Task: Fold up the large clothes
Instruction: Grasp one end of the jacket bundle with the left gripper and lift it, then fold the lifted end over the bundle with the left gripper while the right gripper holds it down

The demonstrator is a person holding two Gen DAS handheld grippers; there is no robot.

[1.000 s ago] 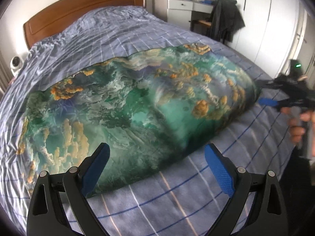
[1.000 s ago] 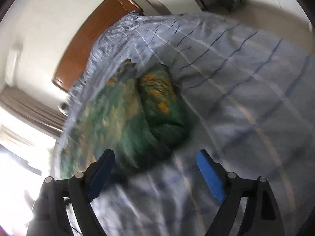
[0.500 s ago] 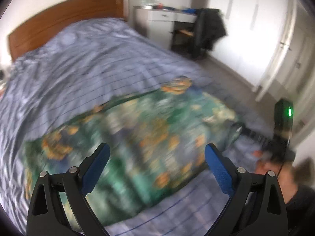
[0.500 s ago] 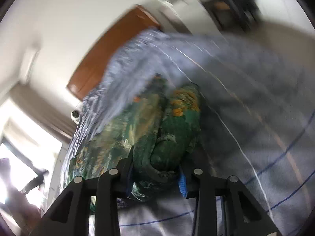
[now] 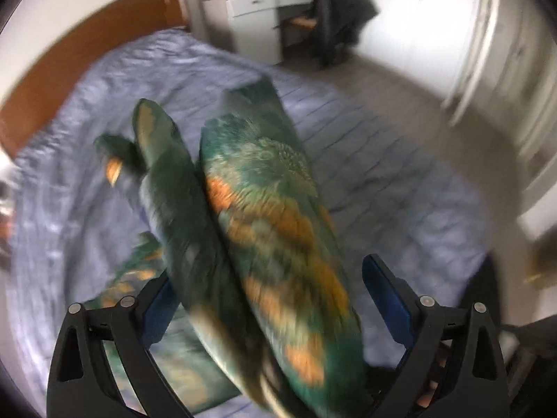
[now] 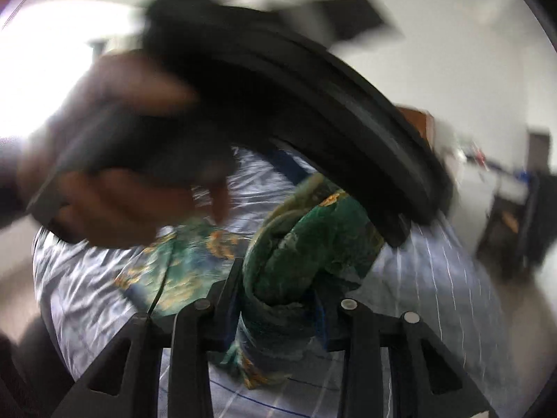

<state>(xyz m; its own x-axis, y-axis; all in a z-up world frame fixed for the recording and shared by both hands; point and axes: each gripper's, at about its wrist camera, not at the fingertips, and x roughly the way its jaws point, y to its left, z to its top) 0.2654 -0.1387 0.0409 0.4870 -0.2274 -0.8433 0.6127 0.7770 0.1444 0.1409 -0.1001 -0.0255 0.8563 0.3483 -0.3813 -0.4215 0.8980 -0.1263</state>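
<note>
Right gripper [image 6: 278, 299] is clamped on a bunched fold of the green printed garment [image 5: 278, 216], lifting it above the bed [image 5: 400, 181]. Left gripper [image 5: 268, 299] stands with jaws wide apart, the raised cloth hanging between them; contact cannot be judged through blur.

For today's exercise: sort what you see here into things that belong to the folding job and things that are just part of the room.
Belongs to the job:
- green patterned garment
- right tool, clamped on a bunched fold of it
- left tool, open, cloth passing between its pads
- bed, the work surface

Just lying about:
- desk
- chair with dark coat
- wooden headboard
</note>
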